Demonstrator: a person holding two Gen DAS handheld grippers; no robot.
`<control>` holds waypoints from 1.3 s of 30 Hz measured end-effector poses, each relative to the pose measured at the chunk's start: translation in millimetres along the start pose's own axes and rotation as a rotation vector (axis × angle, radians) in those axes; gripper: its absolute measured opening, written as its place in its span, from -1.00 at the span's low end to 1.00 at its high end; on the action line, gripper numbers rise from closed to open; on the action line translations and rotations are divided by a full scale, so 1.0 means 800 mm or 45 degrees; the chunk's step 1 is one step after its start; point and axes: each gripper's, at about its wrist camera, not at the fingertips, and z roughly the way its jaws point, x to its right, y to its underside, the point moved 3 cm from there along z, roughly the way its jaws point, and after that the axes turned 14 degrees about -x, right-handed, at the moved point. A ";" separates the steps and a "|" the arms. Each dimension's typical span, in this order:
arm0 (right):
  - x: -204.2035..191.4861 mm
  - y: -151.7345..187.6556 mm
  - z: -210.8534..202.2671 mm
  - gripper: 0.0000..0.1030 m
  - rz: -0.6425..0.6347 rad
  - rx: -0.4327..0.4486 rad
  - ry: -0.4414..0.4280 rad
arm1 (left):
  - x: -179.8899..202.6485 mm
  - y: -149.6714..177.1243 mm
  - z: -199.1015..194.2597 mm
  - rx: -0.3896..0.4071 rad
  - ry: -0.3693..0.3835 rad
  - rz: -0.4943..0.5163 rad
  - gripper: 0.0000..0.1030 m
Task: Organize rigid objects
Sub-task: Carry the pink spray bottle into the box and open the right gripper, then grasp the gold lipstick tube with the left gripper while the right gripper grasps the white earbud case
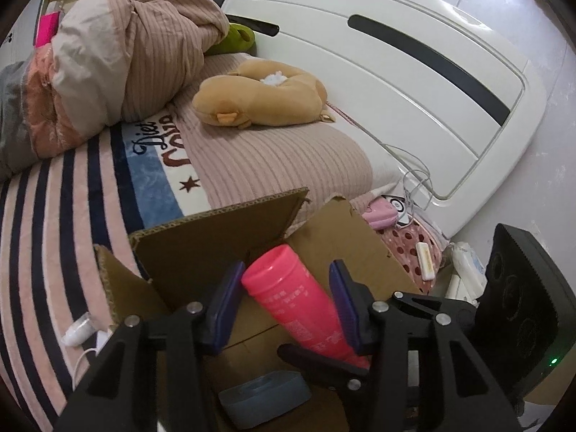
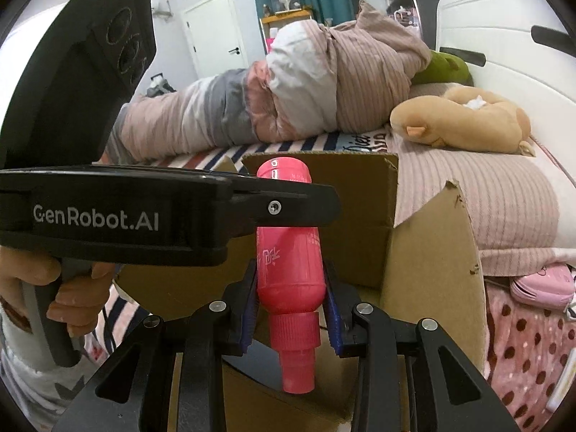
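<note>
With your right gripper (image 2: 291, 315) clamped on the pink bottle (image 2: 288, 252) over the open cardboard box (image 2: 432, 252), and your left gripper (image 1: 284, 302) spread wide around its far end, you seem mid-placement: lower it inside beside the blue block (image 1: 264, 401), then release.

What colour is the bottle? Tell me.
Pink, cap included. The bottle shows best in the right wrist view, held over the box.

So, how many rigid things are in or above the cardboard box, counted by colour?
Pink: 1, the bottle
Blue-grey: 1, a flat object lying in the box
Total: 2
</note>
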 end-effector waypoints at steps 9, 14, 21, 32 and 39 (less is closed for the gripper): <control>0.004 0.004 -0.004 -0.34 0.020 -0.029 0.031 | -0.008 0.008 -0.029 0.059 -0.070 -0.022 0.19; -0.012 0.001 -0.013 -0.34 -0.003 -0.012 0.030 | -0.022 0.023 -0.070 0.139 -0.097 -0.035 0.30; -0.084 -0.016 -0.034 -0.34 -0.129 0.064 -0.083 | -0.078 0.073 -0.164 0.306 -0.223 -0.125 0.46; -0.237 -0.024 0.055 -0.31 -0.344 -0.107 -0.228 | -0.214 0.211 -0.209 0.344 -0.427 -0.428 0.55; -0.202 0.012 0.142 -0.26 -0.130 -0.246 0.037 | -0.240 0.275 -0.158 0.266 -0.351 -0.500 0.55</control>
